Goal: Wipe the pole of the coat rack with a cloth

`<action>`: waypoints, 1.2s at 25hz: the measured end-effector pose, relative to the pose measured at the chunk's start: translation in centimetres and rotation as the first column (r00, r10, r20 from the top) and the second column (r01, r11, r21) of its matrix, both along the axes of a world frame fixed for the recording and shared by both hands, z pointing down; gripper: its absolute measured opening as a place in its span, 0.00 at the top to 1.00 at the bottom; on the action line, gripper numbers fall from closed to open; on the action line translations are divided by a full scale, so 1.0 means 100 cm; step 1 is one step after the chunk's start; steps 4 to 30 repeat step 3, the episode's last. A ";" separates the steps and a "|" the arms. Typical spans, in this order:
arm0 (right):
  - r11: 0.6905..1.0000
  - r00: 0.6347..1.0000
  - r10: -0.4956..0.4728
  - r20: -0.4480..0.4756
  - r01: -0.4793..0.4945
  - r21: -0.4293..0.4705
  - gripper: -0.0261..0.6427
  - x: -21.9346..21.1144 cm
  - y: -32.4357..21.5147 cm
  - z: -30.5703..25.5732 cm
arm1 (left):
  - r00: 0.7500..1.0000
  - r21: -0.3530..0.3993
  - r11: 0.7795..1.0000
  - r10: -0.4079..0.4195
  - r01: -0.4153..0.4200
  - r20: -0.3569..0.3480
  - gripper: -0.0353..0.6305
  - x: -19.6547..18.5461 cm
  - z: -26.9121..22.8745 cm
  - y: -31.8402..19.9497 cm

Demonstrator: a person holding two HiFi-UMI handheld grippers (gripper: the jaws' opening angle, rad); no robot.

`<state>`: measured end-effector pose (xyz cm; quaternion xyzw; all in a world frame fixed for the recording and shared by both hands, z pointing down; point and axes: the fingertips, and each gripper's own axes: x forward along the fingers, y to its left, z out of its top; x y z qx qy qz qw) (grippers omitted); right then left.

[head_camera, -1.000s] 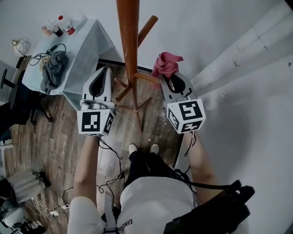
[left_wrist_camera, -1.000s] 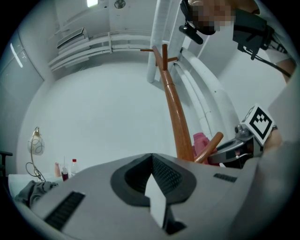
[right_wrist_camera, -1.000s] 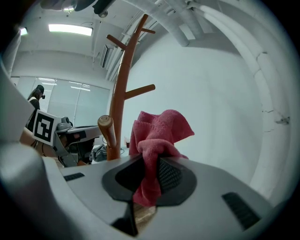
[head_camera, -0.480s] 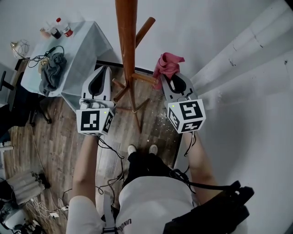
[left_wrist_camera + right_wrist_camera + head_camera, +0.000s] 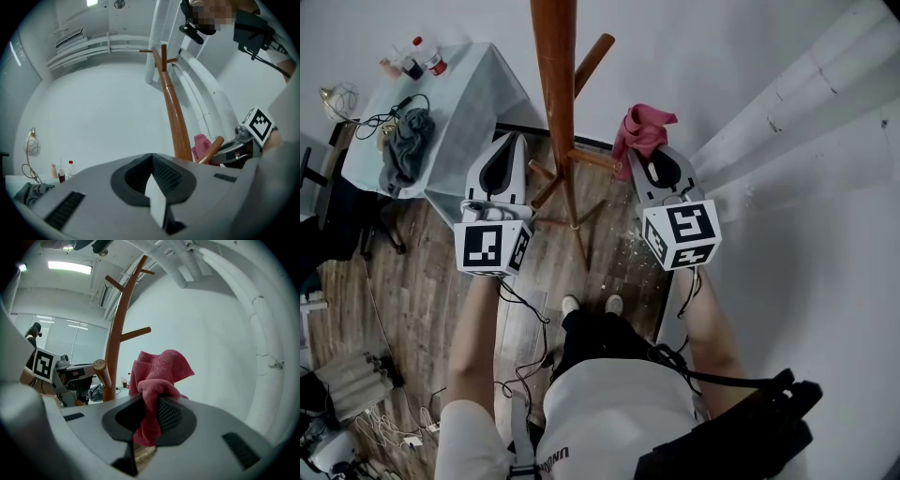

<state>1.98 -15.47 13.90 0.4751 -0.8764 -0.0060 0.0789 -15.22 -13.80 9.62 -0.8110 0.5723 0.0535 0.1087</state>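
Observation:
The brown wooden pole (image 5: 555, 84) of the coat rack rises between my two grippers in the head view; it shows too as the pole (image 5: 174, 122) in the left gripper view and the pole (image 5: 114, 348) in the right gripper view. My right gripper (image 5: 643, 159) is shut on a pink cloth (image 5: 641, 131), bunched above its jaws and just right of the pole, not touching it; the same cloth (image 5: 157, 376) fills the right gripper view. My left gripper (image 5: 508, 155) hangs left of the pole, jaws shut and empty. A short peg (image 5: 102, 373) juts toward the cloth.
A table (image 5: 478, 103) with a pale cover stands at the back left, carrying a grey garment (image 5: 408, 141), cables and small bottles (image 5: 417, 56). A white wall (image 5: 722, 56) runs behind and to the right. The rack's feet (image 5: 572, 225) spread on the wooden floor near the person's shoes.
Both grippers have held almost still; the left one has drifted slightly left and down. The pink cloth stays in the right gripper beside the pole.

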 end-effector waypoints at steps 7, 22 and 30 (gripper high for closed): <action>1.000 1.000 -0.002 -0.002 0.002 0.001 0.85 0.000 0.000 0.000 | 1.000 0.000 1.000 0.000 0.000 -0.005 0.93 -0.001 0.000 0.002; 1.000 1.000 -0.002 -0.002 0.002 0.001 0.85 0.000 0.000 0.000 | 1.000 0.000 1.000 0.000 0.000 -0.005 0.93 -0.001 0.000 0.002; 1.000 1.000 -0.002 -0.002 0.002 0.001 0.85 0.000 0.000 0.000 | 1.000 0.000 1.000 0.000 0.000 -0.005 0.93 -0.001 0.000 0.002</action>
